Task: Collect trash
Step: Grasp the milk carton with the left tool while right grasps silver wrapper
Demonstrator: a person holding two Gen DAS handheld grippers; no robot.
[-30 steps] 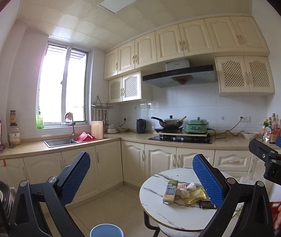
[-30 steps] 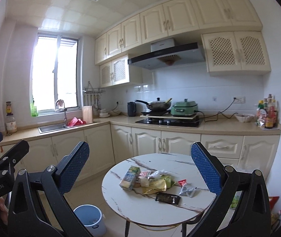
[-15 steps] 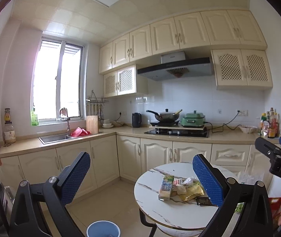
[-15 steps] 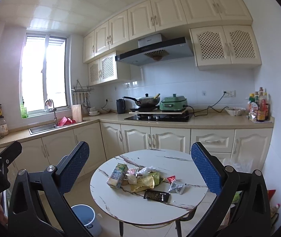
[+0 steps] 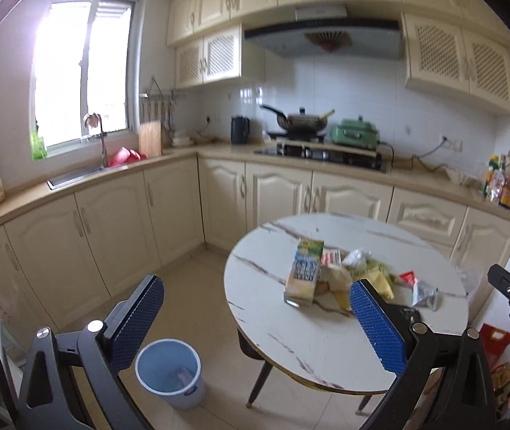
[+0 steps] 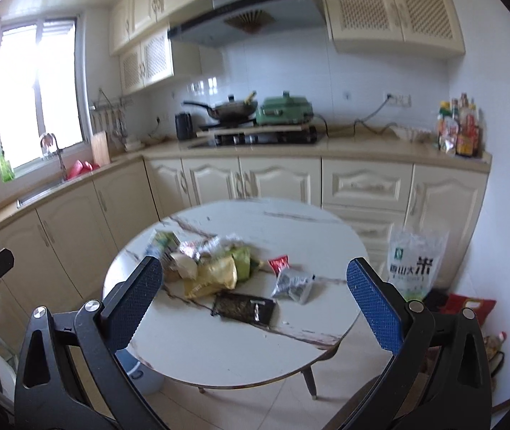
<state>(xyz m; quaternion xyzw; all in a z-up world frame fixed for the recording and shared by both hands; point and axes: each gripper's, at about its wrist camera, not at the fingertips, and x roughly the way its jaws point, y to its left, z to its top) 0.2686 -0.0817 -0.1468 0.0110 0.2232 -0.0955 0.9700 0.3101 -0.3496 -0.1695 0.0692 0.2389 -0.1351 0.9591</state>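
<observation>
A: A kitchen, seen from both hands. At far left of the left view, the sink [image 5: 86, 173] sits under the window [image 5: 83, 68]. What is lower down?

B: The left tool [image 5: 258, 326] hangs in the air with its blue-padded jaws spread wide and nothing between them. Below it, on the floor, stands a blue bin [image 5: 169, 372], just beside the round marble counter [image 5: 326, 351].

A: And on that counter?

B: The trash lies in a loose heap near the middle. From the left: a drink carton [image 5: 303, 272] lying flat, then crumpled wrappers, a yellow packet [image 6: 213, 276], a small red packet [image 6: 278, 262], a silver foil packet [image 6: 292, 285]. A black packet [image 6: 244, 307] lies nearest the camera, just in front of the heap. The pictures are blurred, so no labels can be read.

A: The right hand?

B: The right tool [image 6: 255, 308] is likewise wide open and empty, above the counter's near edge, with the heap showing between its jaws. It touches nothing.

A: Further right?

B: A stove [image 6: 265, 136] carries a pan [image 6: 233, 109] and a green cooker [image 6: 285, 109] on the far worktop. Bottles [image 6: 459, 125] stand at the worktop's right end. On the floor to the right of the counter stands a clear rice bag [image 6: 414, 263].
</observation>
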